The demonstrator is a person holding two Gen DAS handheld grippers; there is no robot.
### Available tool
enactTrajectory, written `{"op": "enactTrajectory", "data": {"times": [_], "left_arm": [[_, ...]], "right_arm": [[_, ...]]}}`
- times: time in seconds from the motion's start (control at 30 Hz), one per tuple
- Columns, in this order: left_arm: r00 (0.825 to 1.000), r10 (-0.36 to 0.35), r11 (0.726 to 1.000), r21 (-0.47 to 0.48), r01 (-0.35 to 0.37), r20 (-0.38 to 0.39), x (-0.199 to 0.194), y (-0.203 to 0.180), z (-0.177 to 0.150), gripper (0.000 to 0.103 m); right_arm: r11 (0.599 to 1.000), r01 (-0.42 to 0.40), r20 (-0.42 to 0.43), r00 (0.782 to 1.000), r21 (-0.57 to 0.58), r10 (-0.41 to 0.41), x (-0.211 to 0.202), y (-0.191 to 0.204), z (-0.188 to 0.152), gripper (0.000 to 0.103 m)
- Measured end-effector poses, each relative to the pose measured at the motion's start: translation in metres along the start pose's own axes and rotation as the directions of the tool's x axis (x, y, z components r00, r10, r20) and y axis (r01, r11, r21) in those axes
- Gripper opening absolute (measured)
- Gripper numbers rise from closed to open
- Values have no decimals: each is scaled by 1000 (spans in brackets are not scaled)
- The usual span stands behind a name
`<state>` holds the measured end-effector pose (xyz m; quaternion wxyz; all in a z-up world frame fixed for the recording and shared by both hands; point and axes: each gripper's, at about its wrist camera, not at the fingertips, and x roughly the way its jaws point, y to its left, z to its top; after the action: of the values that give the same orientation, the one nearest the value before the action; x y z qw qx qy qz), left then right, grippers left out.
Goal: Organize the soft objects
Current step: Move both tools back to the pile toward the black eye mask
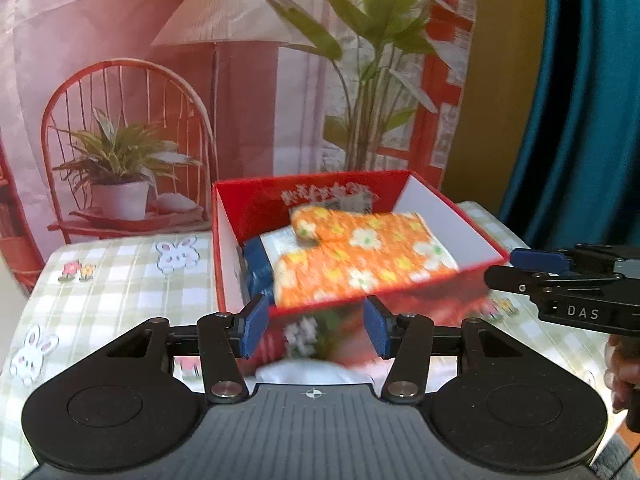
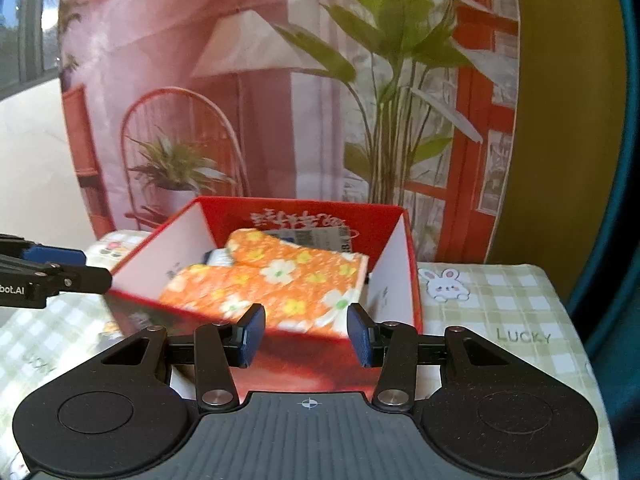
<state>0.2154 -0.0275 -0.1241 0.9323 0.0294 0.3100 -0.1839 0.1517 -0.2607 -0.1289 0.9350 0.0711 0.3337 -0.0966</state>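
Observation:
A red box (image 1: pixel 452 216) with white inner walls stands on the checked tablecloth; it also shows in the right wrist view (image 2: pixel 400 276). An orange flowered soft pack (image 1: pixel 360 256) lies on top inside it, over a blue and white pack (image 1: pixel 260 260). The orange pack also shows in the right wrist view (image 2: pixel 280 280). My left gripper (image 1: pixel 316 326) is open and empty just before the box's near wall. My right gripper (image 2: pixel 306 334) is open and empty at the box's near rim; it shows from the side in the left wrist view (image 1: pixel 520 268).
The green checked tablecloth (image 2: pixel 500 300) with bunny prints covers the table. A printed backdrop (image 1: pixel 160 100) of a lamp, chair and plants hangs close behind the box. A teal curtain (image 1: pixel 592 100) hangs at the right. The left gripper shows at the left edge (image 2: pixel 60 268).

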Motion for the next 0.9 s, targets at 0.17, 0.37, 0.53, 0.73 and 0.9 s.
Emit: {"op": "enactTrajectory", "data": {"times": [0.17, 0.37, 0.53, 0.73, 0.9], "left_arm": [[1000, 2, 1000, -15, -2, -16, -13, -8, -32, 55], [999, 2, 996, -84, -5, -37, -23, -9, -71, 55], [999, 22, 994, -110, -25, -25, -31, -13, -99, 55], [998, 58, 992, -112, -61, -31, -34, -10, -117, 55], [997, 65, 986, -150, -68, -29, -33, -1, -128, 55]], "right_arm": [[999, -39, 9, 999, 37, 38, -25, 8, -29, 42], [994, -69, -3, 998, 83, 69, -45, 21, -73, 42], [994, -69, -9, 997, 81, 70, -59, 34, -110, 42], [990, -88, -32, 995, 109, 92, -63, 39, -143, 42], [991, -95, -21, 995, 93, 97, -64, 40, -148, 42]]}}
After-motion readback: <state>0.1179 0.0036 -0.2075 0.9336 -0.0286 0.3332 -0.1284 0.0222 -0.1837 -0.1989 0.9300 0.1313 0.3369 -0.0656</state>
